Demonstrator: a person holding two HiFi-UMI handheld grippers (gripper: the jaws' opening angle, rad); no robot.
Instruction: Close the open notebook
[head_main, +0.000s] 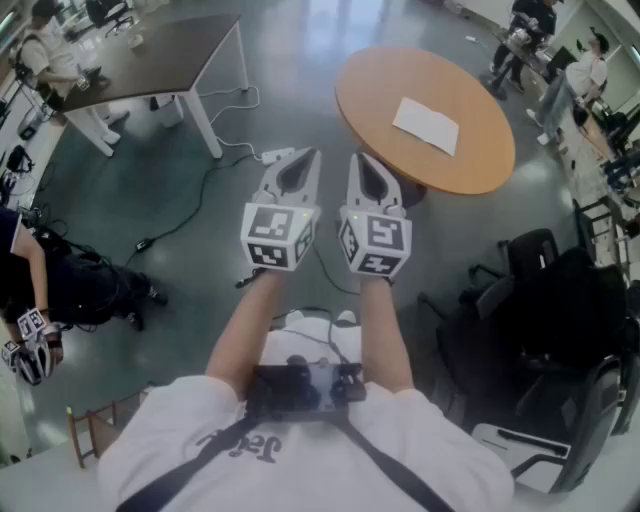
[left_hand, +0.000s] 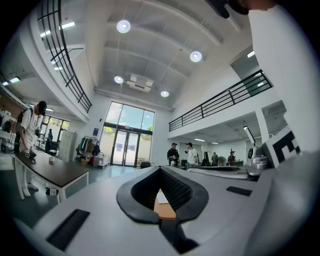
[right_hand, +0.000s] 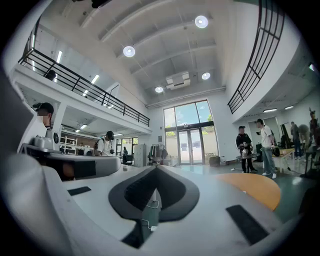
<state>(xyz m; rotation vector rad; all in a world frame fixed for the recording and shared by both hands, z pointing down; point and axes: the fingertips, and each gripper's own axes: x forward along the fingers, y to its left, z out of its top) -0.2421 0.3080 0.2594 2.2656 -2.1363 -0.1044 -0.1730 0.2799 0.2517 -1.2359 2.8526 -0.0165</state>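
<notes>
The notebook (head_main: 426, 125) lies open, white pages up, on a round wooden table (head_main: 380, 90) ahead and to the right of me. Both grippers are held level in front of my chest, short of the table and apart from the notebook. My left gripper (head_main: 304, 153) is shut with its tips together and nothing held. My right gripper (head_main: 358, 158) beside it is shut and empty too. In the left gripper view a sliver of the notebook (left_hand: 161, 198) and table (left_hand: 166, 211) shows through the gap behind the closed tips (left_hand: 161, 168). The right gripper view shows the table's edge (right_hand: 252, 187) to the right of its jaws (right_hand: 156, 167).
A dark rectangular table (head_main: 150, 50) stands at the far left. A power strip and cable (head_main: 272, 156) lie on the floor under the grippers. Black chairs (head_main: 540, 290) crowd the right side. A person (head_main: 40, 290) stands at the left, and others stand farther off.
</notes>
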